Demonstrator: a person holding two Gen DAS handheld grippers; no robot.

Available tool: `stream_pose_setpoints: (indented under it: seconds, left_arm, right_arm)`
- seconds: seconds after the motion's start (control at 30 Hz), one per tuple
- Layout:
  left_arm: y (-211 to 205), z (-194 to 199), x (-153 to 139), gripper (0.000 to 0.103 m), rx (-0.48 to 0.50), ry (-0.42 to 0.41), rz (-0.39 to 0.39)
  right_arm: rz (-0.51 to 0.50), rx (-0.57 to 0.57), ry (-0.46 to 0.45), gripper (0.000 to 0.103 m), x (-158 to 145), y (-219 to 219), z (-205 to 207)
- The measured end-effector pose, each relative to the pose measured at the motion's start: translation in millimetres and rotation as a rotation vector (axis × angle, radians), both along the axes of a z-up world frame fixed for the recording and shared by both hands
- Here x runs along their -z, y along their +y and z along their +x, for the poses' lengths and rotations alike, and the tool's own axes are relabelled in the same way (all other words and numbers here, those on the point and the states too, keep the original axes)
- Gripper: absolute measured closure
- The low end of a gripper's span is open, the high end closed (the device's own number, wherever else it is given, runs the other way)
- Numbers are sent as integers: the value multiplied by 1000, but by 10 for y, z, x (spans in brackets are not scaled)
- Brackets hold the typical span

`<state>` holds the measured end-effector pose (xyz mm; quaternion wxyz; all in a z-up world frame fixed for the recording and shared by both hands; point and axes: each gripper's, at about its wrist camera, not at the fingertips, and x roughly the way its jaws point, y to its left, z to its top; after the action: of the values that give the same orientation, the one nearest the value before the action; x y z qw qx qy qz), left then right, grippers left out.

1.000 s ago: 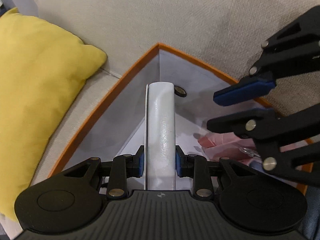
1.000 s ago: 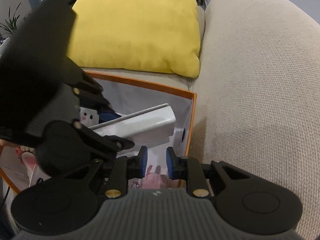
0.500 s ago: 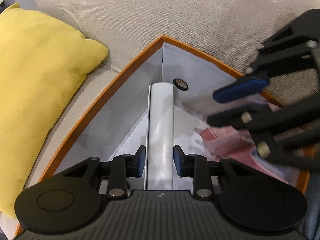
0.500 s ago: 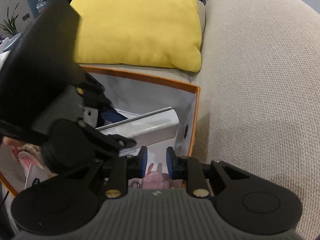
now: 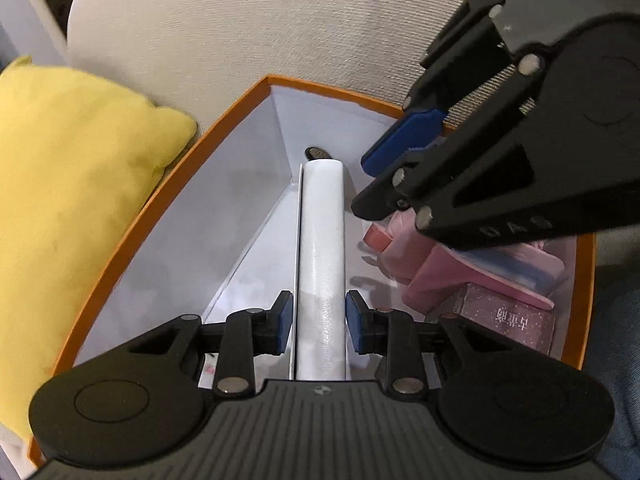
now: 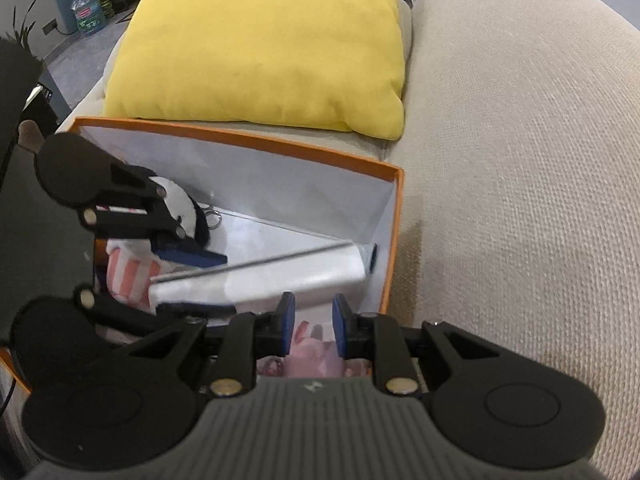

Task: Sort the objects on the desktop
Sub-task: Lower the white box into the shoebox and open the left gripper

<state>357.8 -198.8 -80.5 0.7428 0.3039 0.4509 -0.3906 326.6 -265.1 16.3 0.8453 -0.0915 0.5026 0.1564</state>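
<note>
Left wrist view: one white box (image 5: 322,264) sits between the spread left gripper (image 5: 319,322); right gripper (image 6: 314,322) spread (one orange-rimmed box (image 5: 168,184)).

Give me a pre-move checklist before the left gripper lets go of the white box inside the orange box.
1. White box inside the orange-rimmed box: ok, its far end sits near the corner by the dark round hole.
2. Left gripper grip: cannot tell; blue pads flank the white box with slim gaps showing.
3. White box resting on the floor of the orange-rimmed box: cannot tell, its underside is hidden.
4. Right gripper empty: ok, jaws apart above the pink items.
5. Right gripper clear of the white box: ok, it hangs to the side.
6. Plush toy clear of the drop spot: ok.
</note>
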Motion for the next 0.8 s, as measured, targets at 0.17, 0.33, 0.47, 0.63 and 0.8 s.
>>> stream_pose_setpoints:
  seconds: [0.17, 0.33, 0.47, 0.63, 0.8]
  left_arm:
    - [134, 65, -76, 70, -44, 6, -7]
    - [282, 42, -170, 70, -70, 8, -11]
    - [337, 21, -155, 70, -120, 4, -18]
    - [420, 5, -139, 75, -202, 24, -28]
    - [377, -52, -59, 80, -200, 6, 2]
  right_arm:
    - [-26, -54, 19, 81, -27, 116, 19]
    - [-38, -84, 48, 81, 6, 218, 18]
    - [-56, -88, 56, 81, 28, 268, -1]
    - [-10, -67, 79, 81, 58, 287, -17]
    - [-19, -52, 86, 81, 134, 361, 62]
